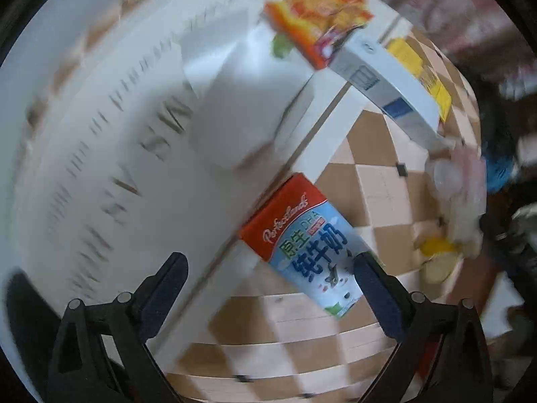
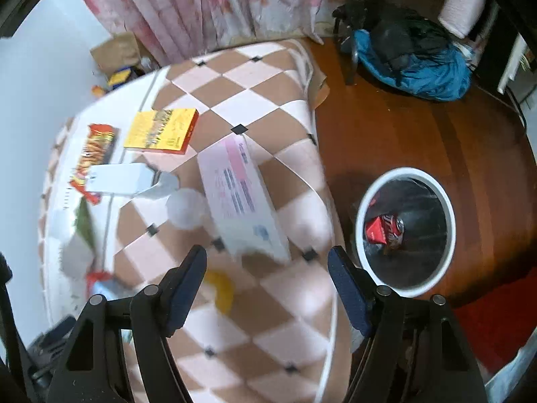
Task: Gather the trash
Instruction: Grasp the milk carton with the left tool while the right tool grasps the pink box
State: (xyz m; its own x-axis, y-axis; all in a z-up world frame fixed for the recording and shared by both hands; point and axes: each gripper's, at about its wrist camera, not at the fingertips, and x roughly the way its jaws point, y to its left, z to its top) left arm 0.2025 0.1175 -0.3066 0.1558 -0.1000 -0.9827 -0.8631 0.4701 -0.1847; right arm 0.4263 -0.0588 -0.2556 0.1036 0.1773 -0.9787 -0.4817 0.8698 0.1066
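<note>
My left gripper [image 1: 268,265] is open, with a red, white and blue milk carton [image 1: 302,245] lying on the checked tablecloth [image 1: 379,188] between its fingers, close to the right finger. An orange snack packet [image 1: 319,16], a long white box [image 1: 386,84] and a yellow box [image 1: 419,67] lie farther off. My right gripper [image 2: 268,268] is open and empty above the table, near a long pink-and-white box [image 2: 241,194]. A white bin [image 2: 406,228] with a black liner stands on the floor to the right and holds a crushed red can [image 2: 386,228].
In the right wrist view a yellow box [image 2: 161,131], an orange packet [image 2: 97,151], a white carton [image 2: 124,178], a clear plastic cup [image 2: 188,208] and a yellow scrap [image 2: 221,288] lie on the table. A blue and black bag [image 2: 412,57] sits on the wooden floor.
</note>
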